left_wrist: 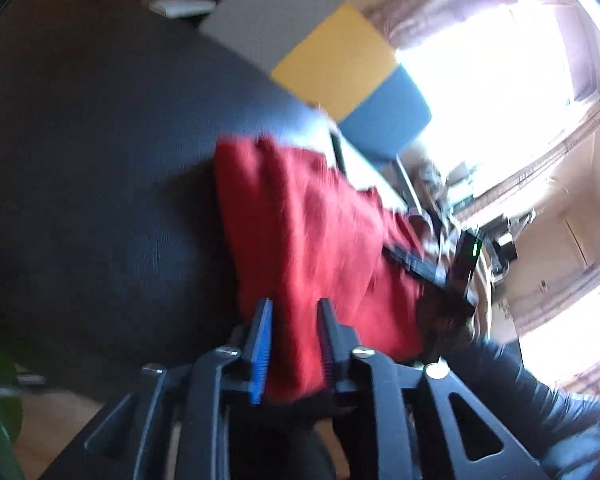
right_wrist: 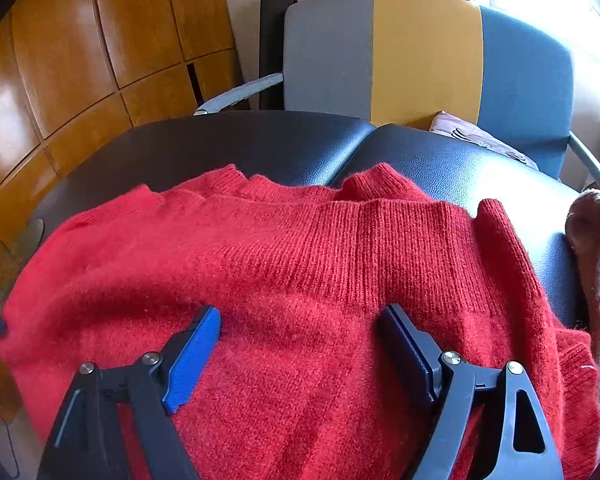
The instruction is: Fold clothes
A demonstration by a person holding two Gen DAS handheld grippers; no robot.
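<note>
1. Left wrist view: left tool (left_wrist: 294,320) stands part-spread around a fold of the fuzzy red knitted sweater (left_wrist: 312,232); pinch uncertain, so it could slip.
2. Right tool (right_wrist: 300,320), spread wide, hovers over the sweater on the black padded bench (right_wrist: 260,144); closing might snag several layers.

Each gripper is built from black plastic linkage arms with triangular cut-outs, joined by round silver screw heads. The left gripper (left_wrist: 294,312) carries one blue ribbed pad and one black pad (blurred in its own view). The right gripper (right_wrist: 300,320) has the same pairing. A black glossy padded sleeve (left_wrist: 540,404) covers the person's arm.
</note>
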